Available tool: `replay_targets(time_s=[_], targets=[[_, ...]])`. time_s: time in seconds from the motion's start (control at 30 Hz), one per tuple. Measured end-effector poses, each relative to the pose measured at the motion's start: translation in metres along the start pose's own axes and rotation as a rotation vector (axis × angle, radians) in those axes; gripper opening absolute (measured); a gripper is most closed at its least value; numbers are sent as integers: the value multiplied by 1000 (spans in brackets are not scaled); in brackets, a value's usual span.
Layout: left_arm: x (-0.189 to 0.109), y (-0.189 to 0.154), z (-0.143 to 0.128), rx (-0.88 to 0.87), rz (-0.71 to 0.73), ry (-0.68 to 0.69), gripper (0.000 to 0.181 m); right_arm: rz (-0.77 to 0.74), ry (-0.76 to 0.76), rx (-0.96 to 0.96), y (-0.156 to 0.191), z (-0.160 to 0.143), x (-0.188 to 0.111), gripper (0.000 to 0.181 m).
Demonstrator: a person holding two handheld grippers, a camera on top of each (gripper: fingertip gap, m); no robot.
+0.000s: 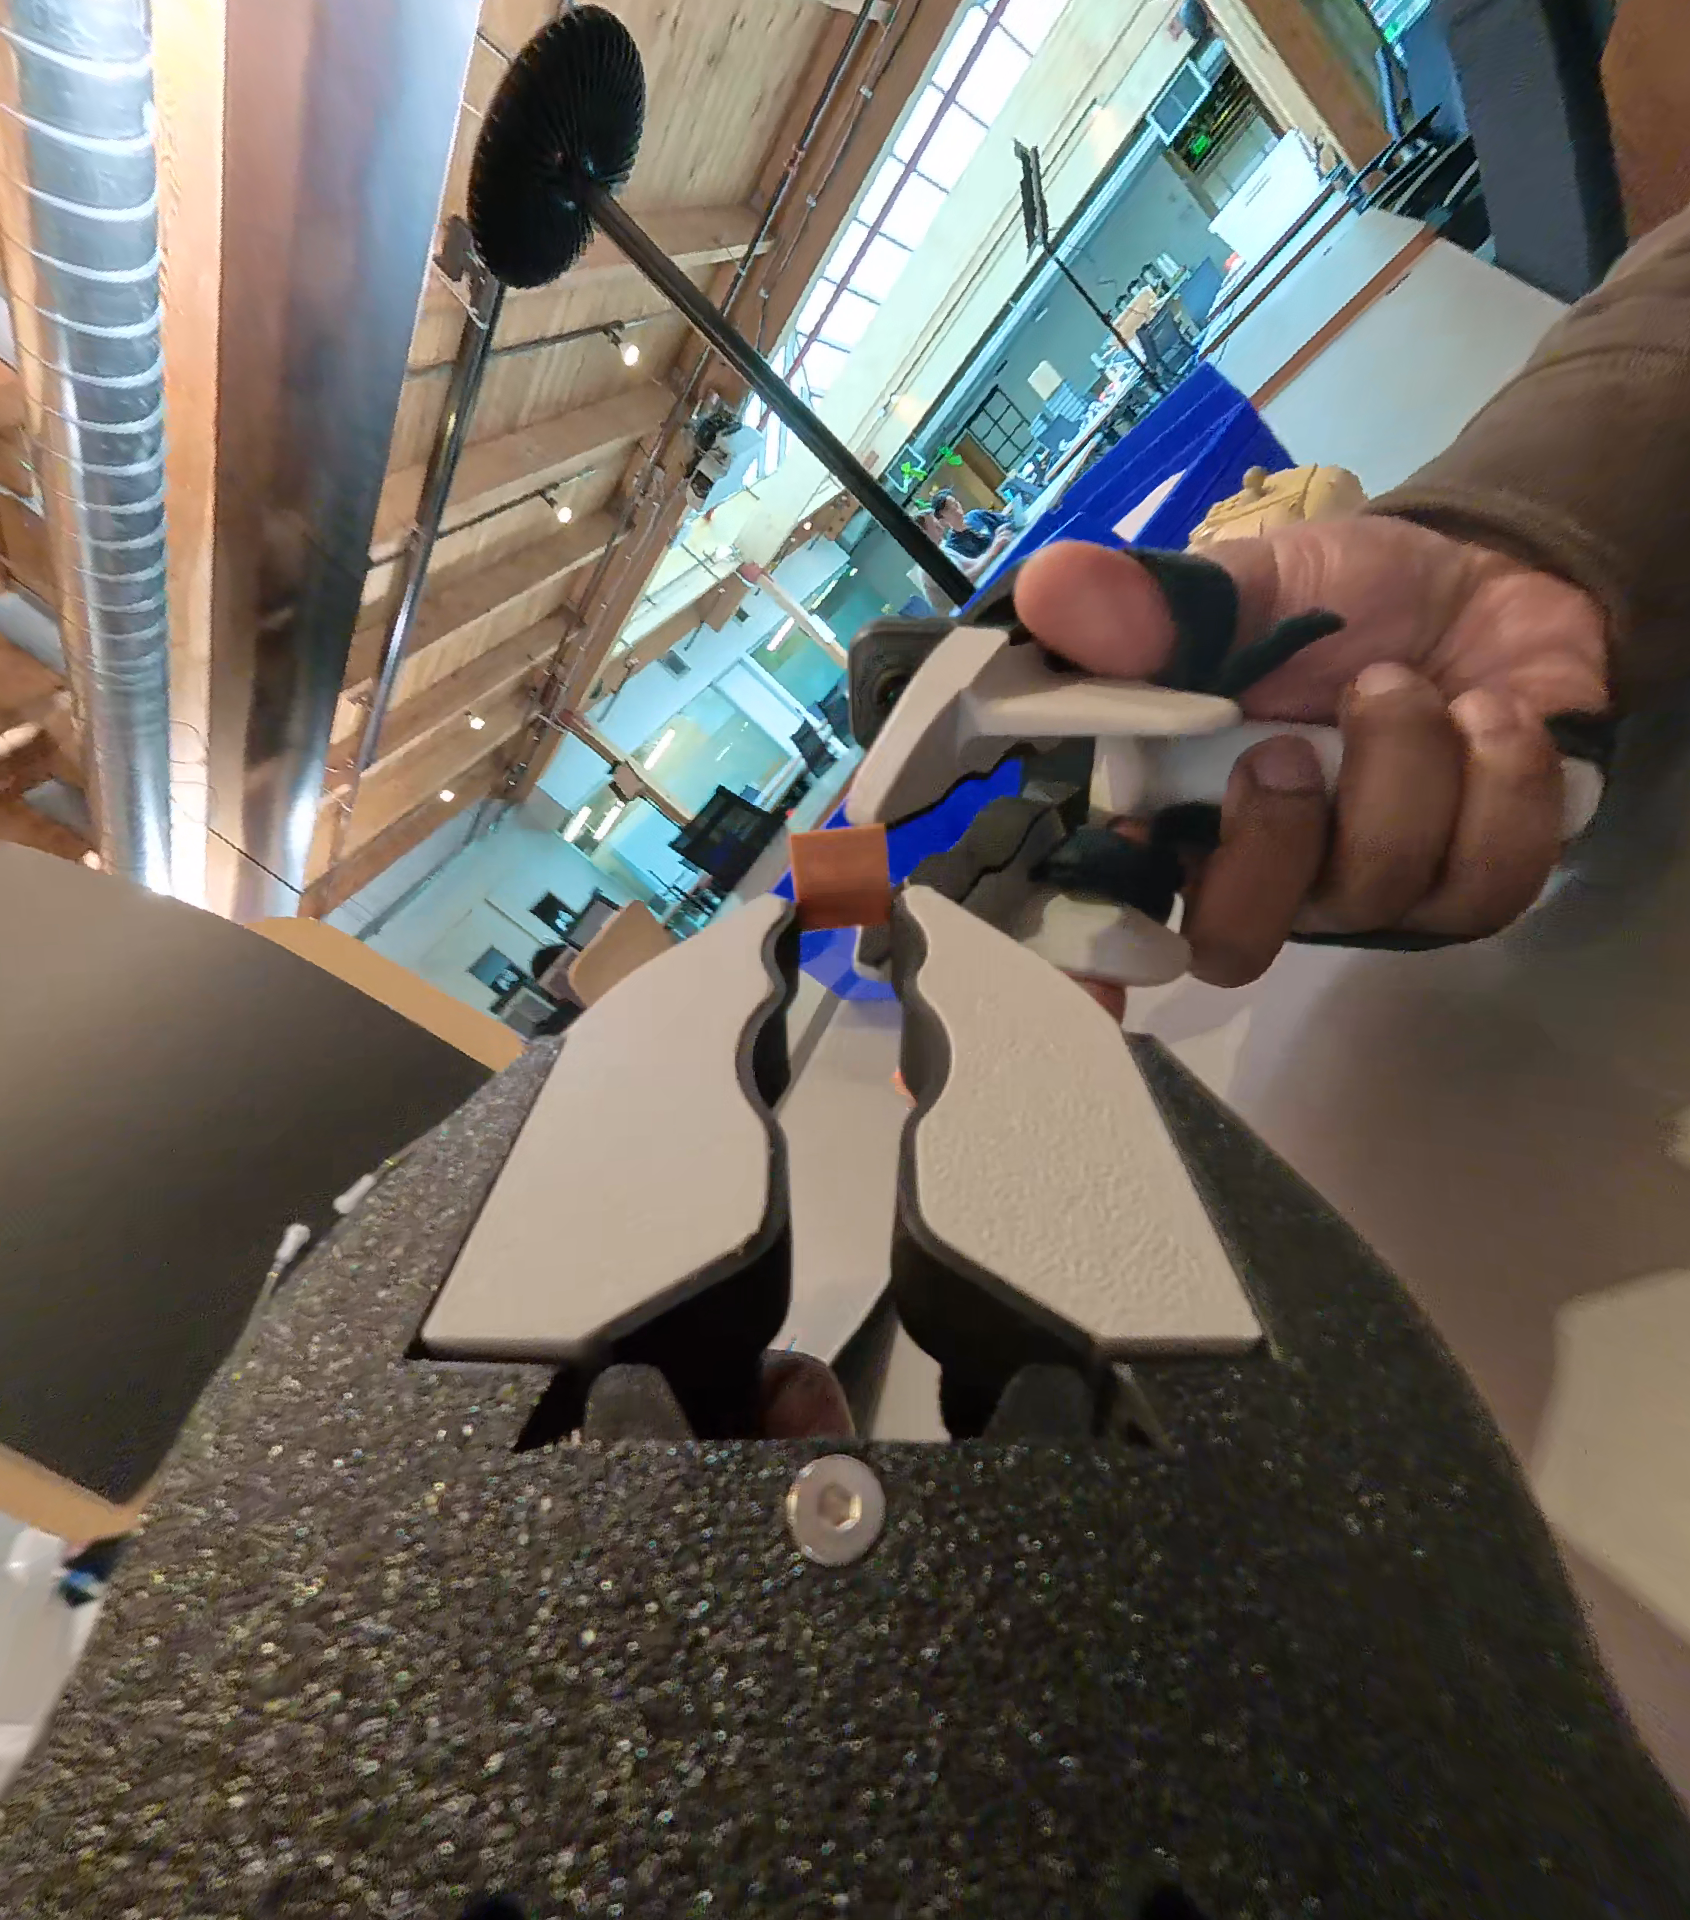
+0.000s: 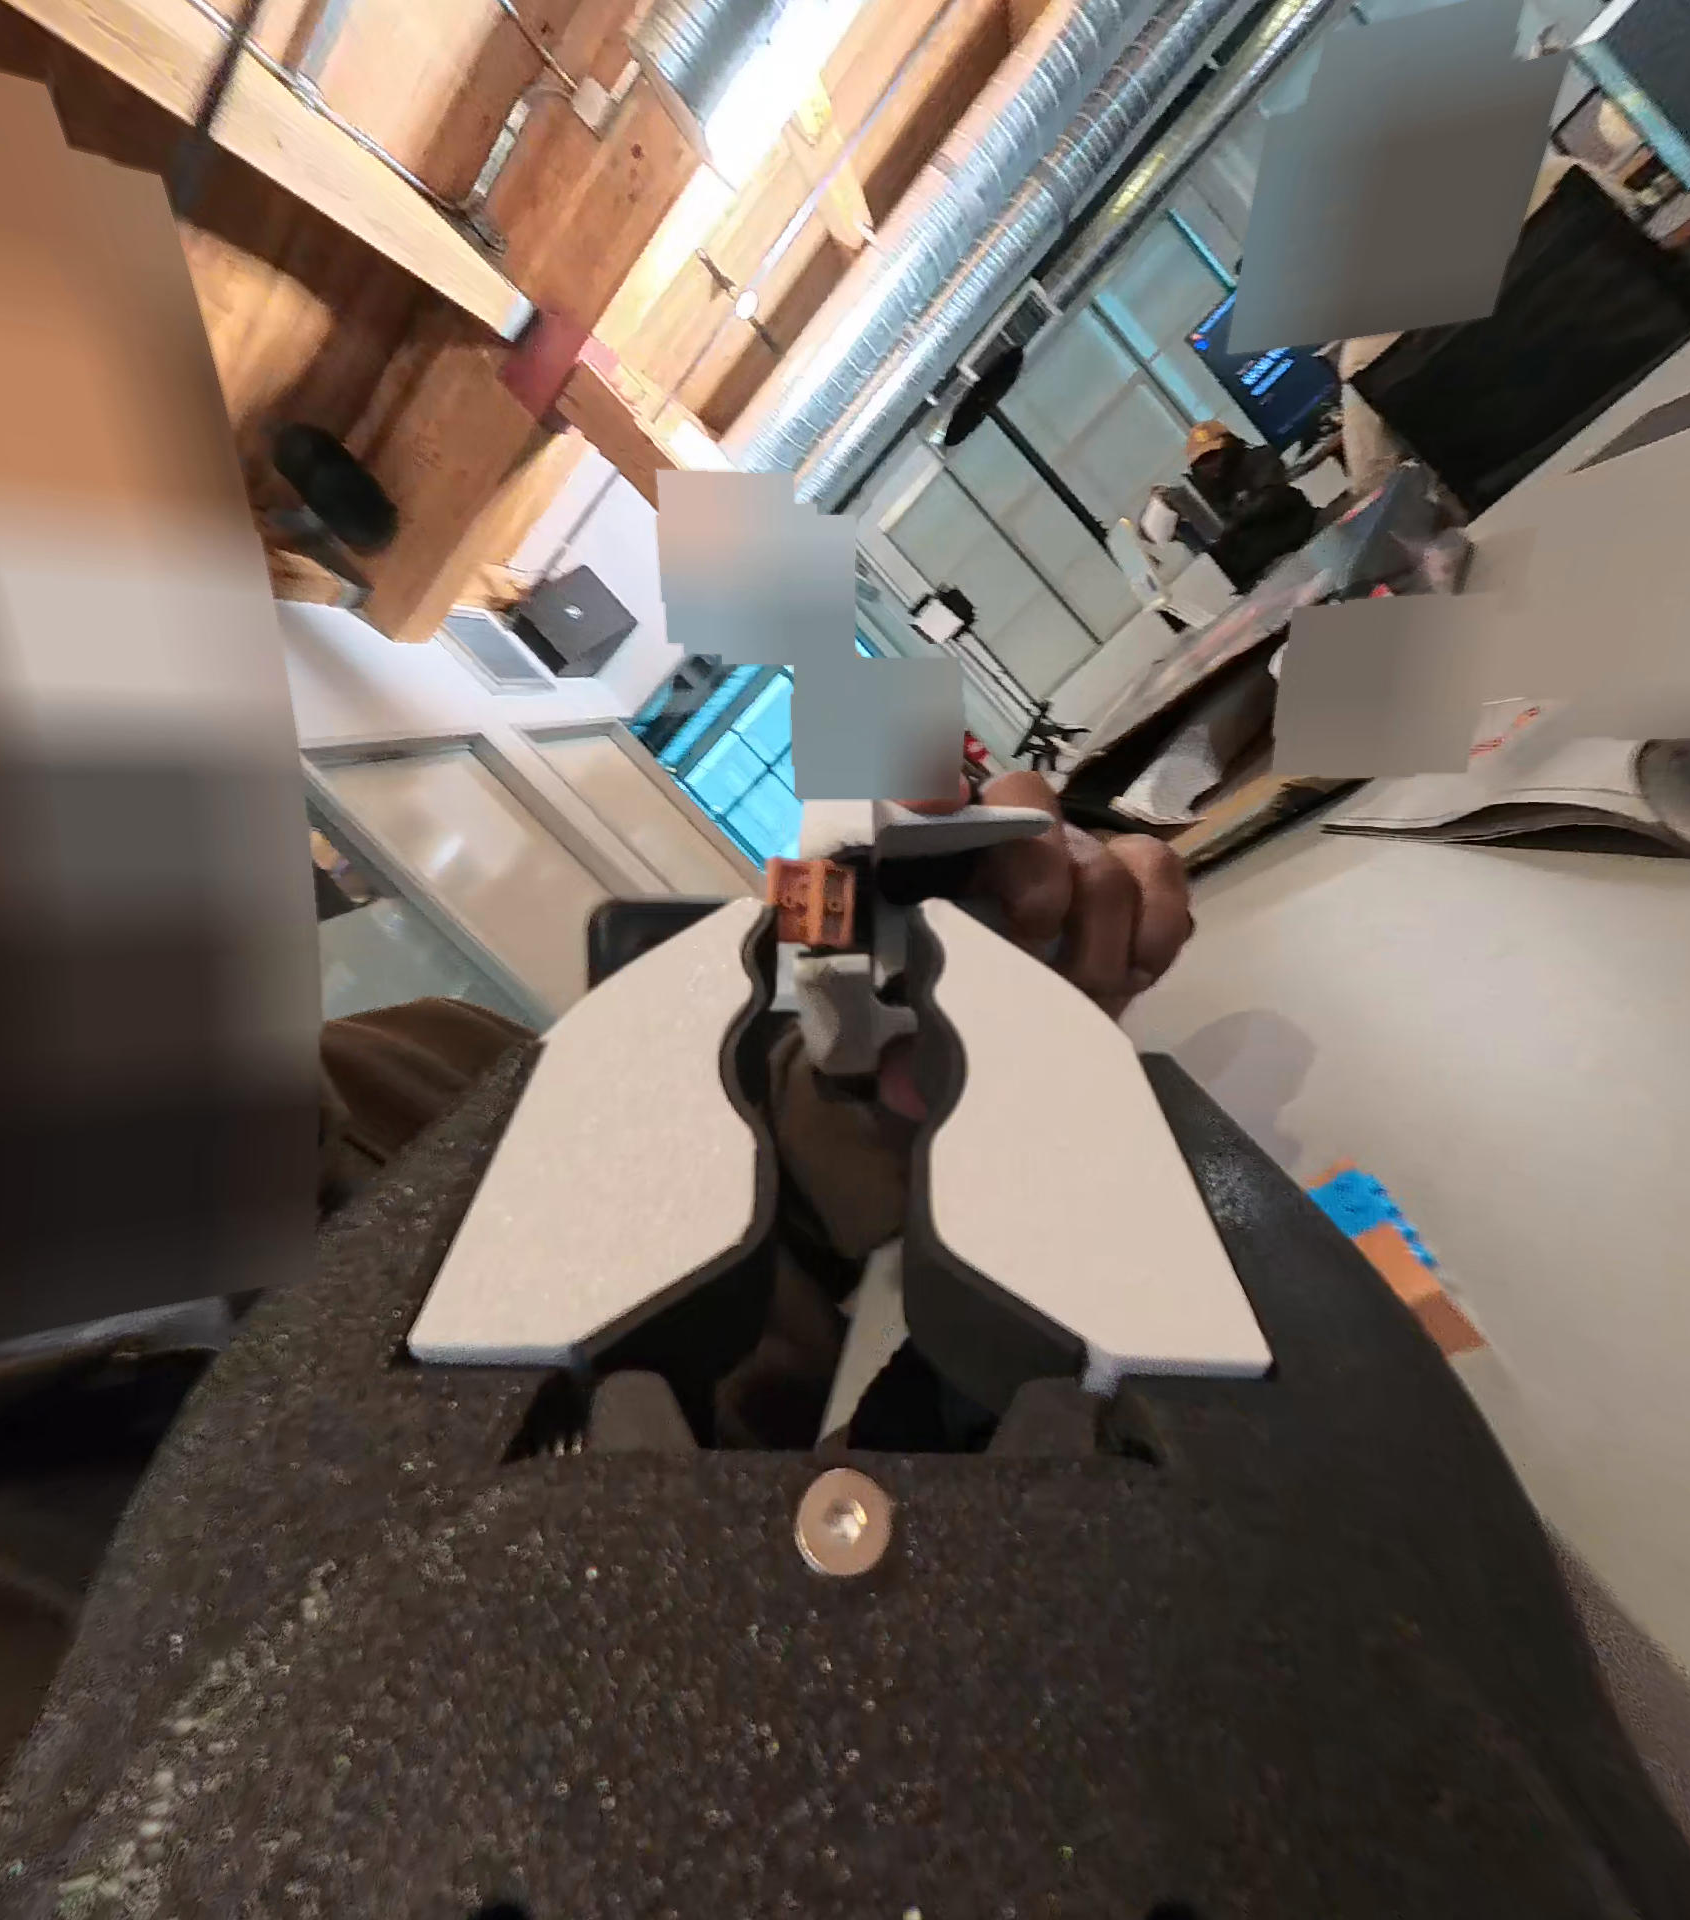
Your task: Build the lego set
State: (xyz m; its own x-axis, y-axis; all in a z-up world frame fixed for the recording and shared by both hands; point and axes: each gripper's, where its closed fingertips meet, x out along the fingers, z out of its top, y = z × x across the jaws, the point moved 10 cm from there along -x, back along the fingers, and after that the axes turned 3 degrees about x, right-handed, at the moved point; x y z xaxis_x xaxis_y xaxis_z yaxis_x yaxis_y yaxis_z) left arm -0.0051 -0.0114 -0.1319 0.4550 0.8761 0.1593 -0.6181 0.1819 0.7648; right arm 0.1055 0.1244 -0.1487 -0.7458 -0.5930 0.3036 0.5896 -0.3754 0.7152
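Observation:
Both grippers are held up in the air, tip to tip. A small orange-brown brick (image 1: 839,878) sits between the fingertips of my left gripper (image 1: 848,906), which is closed on its sides. In the right wrist view the same brick (image 2: 813,902) touches the left fingertip of my right gripper (image 2: 841,914); a gap is left on the other side, so that gripper stands open around it. A hand holds the right gripper, whose fingers (image 1: 924,717) show in the left wrist view. One of the left gripper's fingers (image 2: 966,826) shows beyond the brick.
A grey tabletop (image 2: 1443,1039) lies below right, with a blue and orange brick assembly (image 2: 1381,1236) on it. Papers (image 2: 1547,800) lie farther back. A blue cloth (image 1: 1184,447) and a tan object (image 1: 1277,499) are behind the hand. A dark panel (image 1: 93,1091) is at the left. Both grippers' tips are close together, under 4 cm apart.

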Motion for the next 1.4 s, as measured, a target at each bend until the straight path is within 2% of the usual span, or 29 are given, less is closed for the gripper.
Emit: replay_targets(time_s=[0.07,0.13,0.23,0.3,0.47,0.6,0.7,0.83,1.03,1.4], targets=[[-2,6,-3,-73,-47,18,16,-84,57,-100,-1,3,-3,28],[-6,16,-9,-141,-94,64,17,-224,179,-269,-3,4,-5,31],[-14,27,-25,-266,-250,175,17,-479,459,-556,-11,-2,-3,33],[-20,30,-35,-357,-380,242,17,-587,633,-681,-18,-11,2,35],[-32,28,-58,-514,-581,435,17,-629,848,-765,-35,-25,18,42],[-37,20,-67,-572,-690,504,17,-628,943,-790,-45,-25,26,41],[-36,17,-71,-581,-702,528,17,-590,977,-787,-47,-27,31,20],[-35,16,-69,-586,-705,523,17,-574,954,-816,-44,-29,30,20],[-30,16,-57,-566,-725,512,17,-504,810,-816,-31,-28,27,20],[-26,15,-45,-470,-746,581,17,-484,766,-848,-23,-31,25,20]])
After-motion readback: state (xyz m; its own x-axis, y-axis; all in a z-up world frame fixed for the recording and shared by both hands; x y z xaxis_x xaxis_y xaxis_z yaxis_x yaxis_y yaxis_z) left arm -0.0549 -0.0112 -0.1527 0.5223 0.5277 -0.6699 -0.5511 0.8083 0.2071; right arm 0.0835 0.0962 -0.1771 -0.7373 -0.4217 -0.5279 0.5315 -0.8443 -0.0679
